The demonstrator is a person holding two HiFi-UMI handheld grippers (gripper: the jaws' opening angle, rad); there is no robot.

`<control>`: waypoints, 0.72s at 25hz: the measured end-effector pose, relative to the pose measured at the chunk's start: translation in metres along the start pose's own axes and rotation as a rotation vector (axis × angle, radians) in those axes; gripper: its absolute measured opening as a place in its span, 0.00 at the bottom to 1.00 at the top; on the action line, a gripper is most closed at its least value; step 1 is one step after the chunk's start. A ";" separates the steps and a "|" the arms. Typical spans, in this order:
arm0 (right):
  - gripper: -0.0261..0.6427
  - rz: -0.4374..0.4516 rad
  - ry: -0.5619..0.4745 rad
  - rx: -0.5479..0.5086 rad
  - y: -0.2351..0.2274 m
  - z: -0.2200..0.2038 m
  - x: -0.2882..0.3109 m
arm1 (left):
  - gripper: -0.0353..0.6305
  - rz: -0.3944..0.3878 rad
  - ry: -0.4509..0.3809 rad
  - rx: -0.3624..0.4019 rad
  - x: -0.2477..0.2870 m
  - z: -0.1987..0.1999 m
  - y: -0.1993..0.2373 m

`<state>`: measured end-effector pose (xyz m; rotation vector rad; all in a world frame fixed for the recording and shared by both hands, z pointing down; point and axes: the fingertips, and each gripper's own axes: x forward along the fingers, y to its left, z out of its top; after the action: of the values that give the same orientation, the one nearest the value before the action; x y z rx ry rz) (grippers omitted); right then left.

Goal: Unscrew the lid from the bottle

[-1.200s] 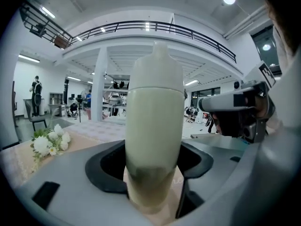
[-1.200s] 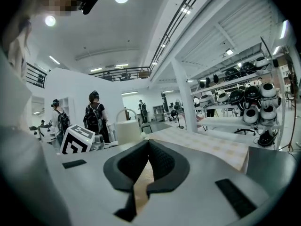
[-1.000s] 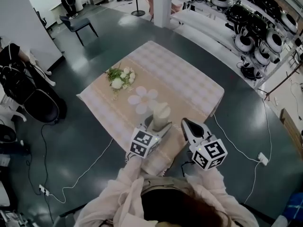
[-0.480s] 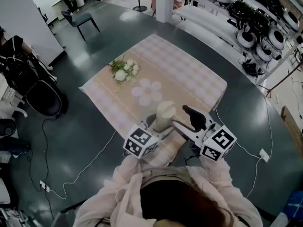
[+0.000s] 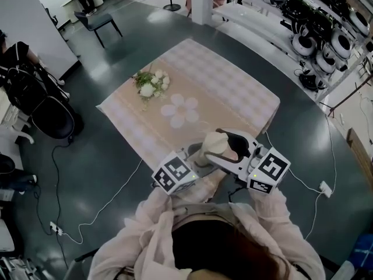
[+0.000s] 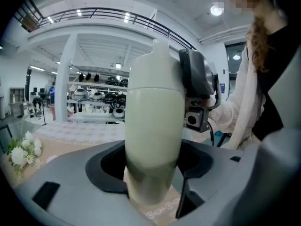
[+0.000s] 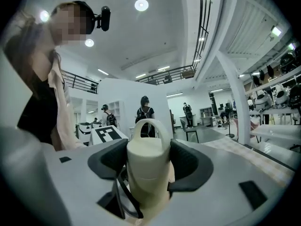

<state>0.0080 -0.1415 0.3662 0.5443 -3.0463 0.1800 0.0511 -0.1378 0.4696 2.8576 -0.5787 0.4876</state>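
Observation:
A cream bottle (image 5: 207, 151) hangs tilted over the near edge of the table. My left gripper (image 5: 198, 157) is shut on its body. In the left gripper view the bottle (image 6: 153, 121) fills the gap between the jaws. Its lid (image 5: 217, 140), which has a loop handle, points toward my right gripper (image 5: 228, 148). That gripper reaches in level from the right. Its jaws have just been opening, and the lid (image 7: 146, 157) now sits between the pads, which stand close on both sides without a clear squeeze.
The table carries a pink checked cloth (image 5: 233, 92), a small bunch of white flowers (image 5: 150, 85) and a flower-shaped mat (image 5: 182, 111). Cables trail over the dark floor (image 5: 111, 197). A chair (image 5: 100, 21) stands far left, and a black seat (image 5: 49, 121) stands at the left.
The right gripper swung in from the bottle's right, and its shut jaws opened around the lid. The left gripper lifted and tilted the bottle toward it.

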 end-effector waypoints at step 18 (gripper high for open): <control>0.61 -0.116 0.060 0.068 -0.028 -0.016 -0.016 | 0.53 0.077 0.097 -0.014 0.015 -0.010 0.011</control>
<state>0.0331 -0.1599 0.3838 0.7039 -2.9495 0.2912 0.0567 -0.1500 0.4849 2.7886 -0.6744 0.6282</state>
